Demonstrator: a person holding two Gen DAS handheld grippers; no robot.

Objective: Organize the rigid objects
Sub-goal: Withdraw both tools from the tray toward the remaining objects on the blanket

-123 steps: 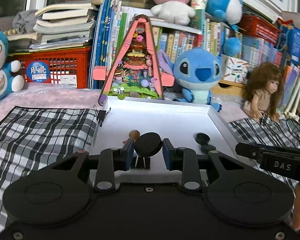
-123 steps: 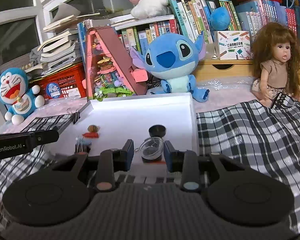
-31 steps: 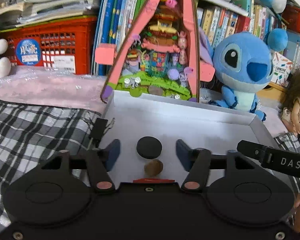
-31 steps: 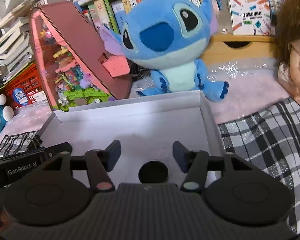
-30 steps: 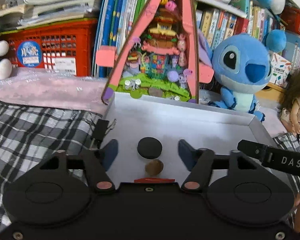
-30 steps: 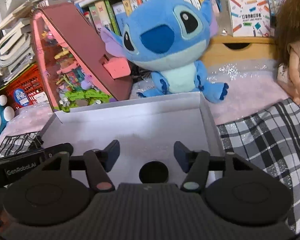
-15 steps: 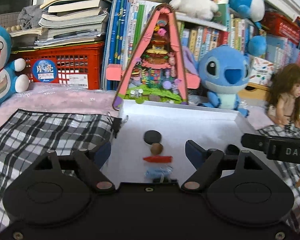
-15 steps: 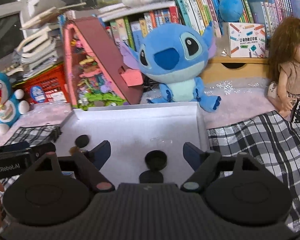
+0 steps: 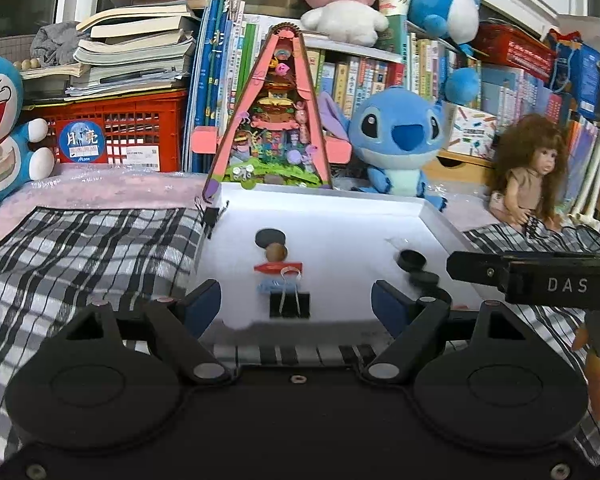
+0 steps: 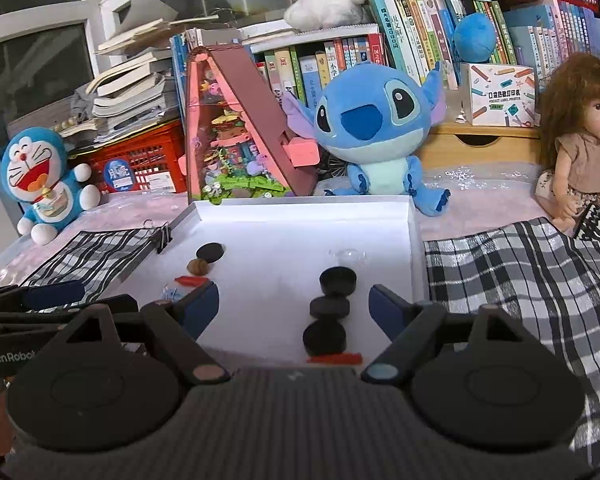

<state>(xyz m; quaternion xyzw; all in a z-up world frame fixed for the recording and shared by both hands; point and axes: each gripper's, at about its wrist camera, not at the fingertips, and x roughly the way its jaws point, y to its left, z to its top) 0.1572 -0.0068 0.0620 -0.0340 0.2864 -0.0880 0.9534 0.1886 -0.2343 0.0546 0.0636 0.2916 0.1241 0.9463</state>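
Note:
A white tray [image 9: 340, 208] lies on the checked cloth. On its left side a column runs front to back: black binder clip [image 9: 289, 305], blue piece [image 9: 270, 286], red piece [image 9: 278, 267], brown nut [image 9: 276, 252], black disc [image 9: 270, 237]. On its right side stand three black discs [image 10: 338, 280] in a row, a clear lid [image 10: 347, 256] behind them and a red piece [image 10: 334, 358] in front. My left gripper [image 9: 296, 306] is open and empty at the tray's front edge. My right gripper [image 10: 294, 306] is open and empty over the front right.
A pink triangular dollhouse [image 9: 270, 120] and a blue Stitch plush [image 9: 396, 136] stand right behind the tray. A doll [image 9: 528, 176] sits at right, a Doraemon plush [image 9: 0, 128] and red crate [image 9: 116, 132] at left. A binder clip [image 9: 211, 216] grips the tray's left corner.
Both grippers have let go of their pieces, opened wide and pulled back toward the tray's front edge. The black disc now lies at the far end of the left column.

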